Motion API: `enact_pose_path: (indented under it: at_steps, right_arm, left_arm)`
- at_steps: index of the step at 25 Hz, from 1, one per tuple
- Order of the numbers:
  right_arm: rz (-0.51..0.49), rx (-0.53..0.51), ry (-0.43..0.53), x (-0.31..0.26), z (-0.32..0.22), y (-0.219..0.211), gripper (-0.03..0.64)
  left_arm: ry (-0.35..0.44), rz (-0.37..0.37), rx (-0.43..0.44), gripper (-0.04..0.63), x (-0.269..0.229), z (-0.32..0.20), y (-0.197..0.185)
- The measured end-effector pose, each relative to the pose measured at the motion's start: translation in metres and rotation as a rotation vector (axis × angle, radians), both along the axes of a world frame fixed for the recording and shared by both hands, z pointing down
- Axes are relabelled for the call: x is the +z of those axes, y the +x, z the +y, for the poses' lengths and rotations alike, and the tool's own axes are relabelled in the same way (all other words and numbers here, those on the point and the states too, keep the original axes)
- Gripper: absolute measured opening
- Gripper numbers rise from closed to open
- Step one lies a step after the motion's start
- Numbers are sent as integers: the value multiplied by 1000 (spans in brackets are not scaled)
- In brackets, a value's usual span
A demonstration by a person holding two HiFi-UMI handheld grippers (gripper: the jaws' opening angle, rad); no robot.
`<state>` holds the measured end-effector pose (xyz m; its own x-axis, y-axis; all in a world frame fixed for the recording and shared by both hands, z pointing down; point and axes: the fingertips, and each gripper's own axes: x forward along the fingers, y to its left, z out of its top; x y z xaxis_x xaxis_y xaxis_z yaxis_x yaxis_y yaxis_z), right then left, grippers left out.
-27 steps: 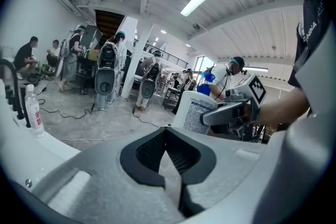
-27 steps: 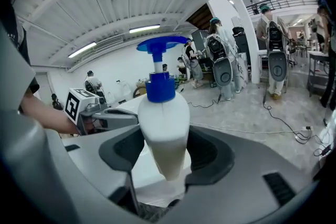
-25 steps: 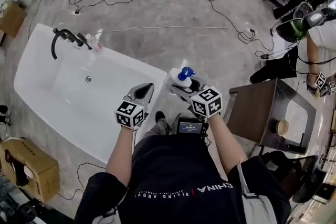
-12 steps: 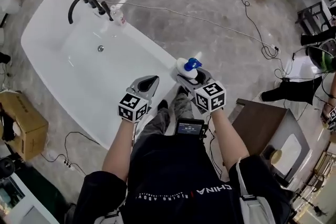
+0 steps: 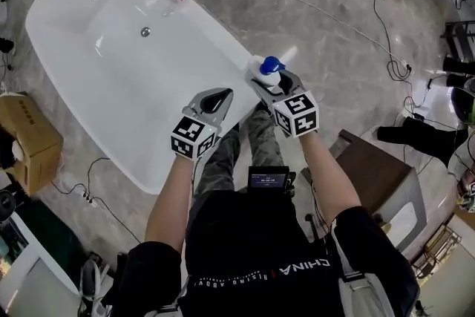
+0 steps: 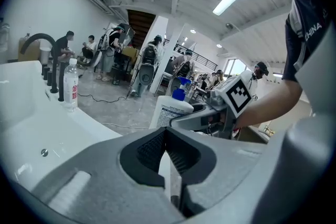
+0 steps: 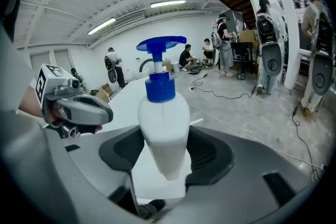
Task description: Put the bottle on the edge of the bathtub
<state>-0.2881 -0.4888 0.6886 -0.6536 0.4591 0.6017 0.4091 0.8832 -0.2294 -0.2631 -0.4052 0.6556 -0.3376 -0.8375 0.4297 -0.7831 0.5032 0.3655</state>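
1. Right gripper (image 7: 167,157): fingers clamped on the lower body of the white pump bottle (image 7: 164,123), which is upright.
2. Bottle is at the bathtub (image 5: 217,32) rim; contact unclear.
3. Left gripper (image 6: 167,150): fingers closed, empty, near the bottle.

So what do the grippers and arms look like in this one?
Both the left gripper and right gripper are grey with black ribbed pads inside the jaws, each carrying a white cube with black square markers. The person wears a black short-sleeved shirt with white lettering.
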Motion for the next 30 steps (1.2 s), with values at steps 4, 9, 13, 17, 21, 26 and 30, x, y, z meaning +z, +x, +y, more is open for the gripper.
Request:
enact_pose_path:
  at_steps: [4,9,13,17,21,26,30]
  right_arm:
    - [9,-32,23,29,7,-20,258]
    - [8,-52,47,64,14,-43,258]
    - [4,-50,62,86,17,-58,258]
    - [-11,-44,80,101,19,-72,258]
    - [-17,-64,92,109,24,-77,259]
    - [-40,-110,129,116,21,-71,261]
    - [-61,-122,164,117,22,-72,264]
  left_arm:
    - [0,17,-32,9,21,-1,-13]
    - [-6,30,-78,9,46,3,-28]
    - [1,55,-138,9,61,8,-35]
    - [9,67,-164,9,71,10,-42]
    - [7,77,-174,9,78,11,-46]
    - [-9,90,-169,9,86,7,-44]
    - [-14,88,-172,9,85,7,-48]
